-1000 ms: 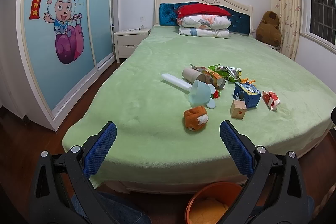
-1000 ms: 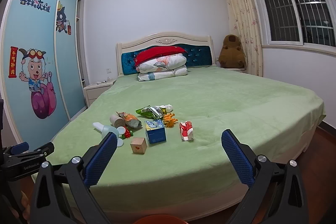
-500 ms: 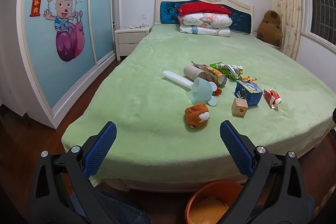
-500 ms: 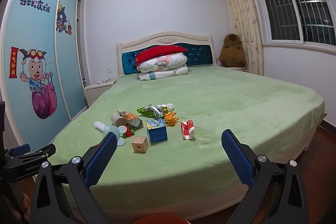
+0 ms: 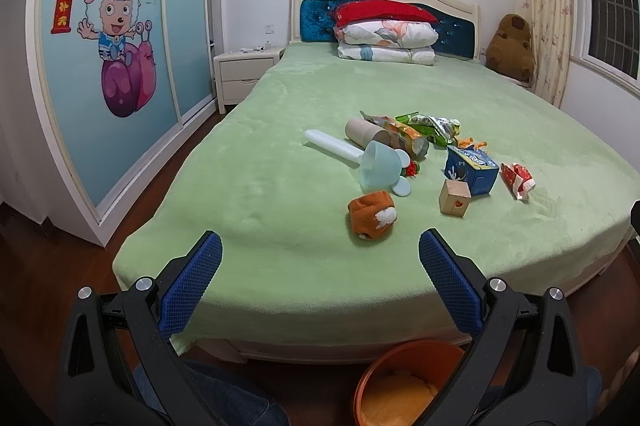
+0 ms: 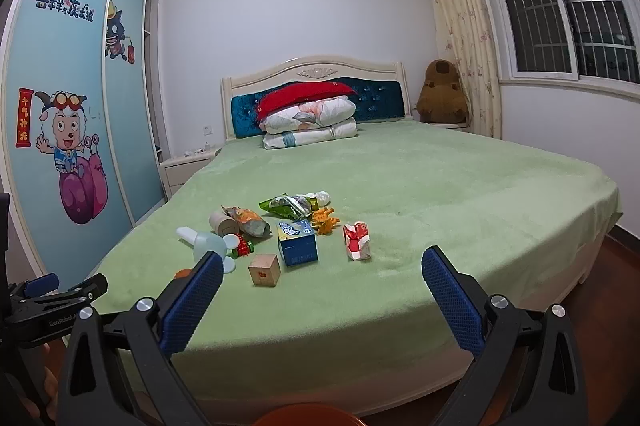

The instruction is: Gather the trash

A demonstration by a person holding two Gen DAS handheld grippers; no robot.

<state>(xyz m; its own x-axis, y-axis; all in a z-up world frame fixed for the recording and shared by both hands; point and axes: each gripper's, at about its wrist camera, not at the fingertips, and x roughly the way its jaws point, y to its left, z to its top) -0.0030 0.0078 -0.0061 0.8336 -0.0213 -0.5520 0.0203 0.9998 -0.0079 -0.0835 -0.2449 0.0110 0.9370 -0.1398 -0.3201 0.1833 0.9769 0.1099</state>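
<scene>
A litter of things lies on the green bed [image 5: 280, 194]: a cardboard tube [image 5: 366, 133], an orange snack bag [image 5: 404, 138], a green snack bag [image 5: 430, 124], a blue carton [image 5: 472, 168], a red-white wrapper [image 5: 518, 178], a wooden cube [image 5: 454, 198], a pale blue hand fan [image 5: 378, 168] and an orange plush piece [image 5: 372, 214]. The blue carton [image 6: 298, 242] and red-white wrapper [image 6: 356, 236] also show in the right wrist view. An orange bin [image 5: 404, 382] stands on the floor below. My left gripper [image 5: 320, 266] and right gripper [image 6: 322, 280] are both open and empty, short of the bed's foot.
Pillows [image 5: 384, 34] lie at the headboard, a nightstand [image 5: 246, 70] stands left of it, and a brown plush bear [image 5: 512, 46] sits at the right by the curtain. A cartoon-decorated wardrobe [image 5: 112, 58] lines the left wall. The left gripper's body [image 6: 48, 306] shows at the right view's left edge.
Both grippers have drifted slightly closer to the bed, so the litter looks a little nearer. Both stay open and empty.
</scene>
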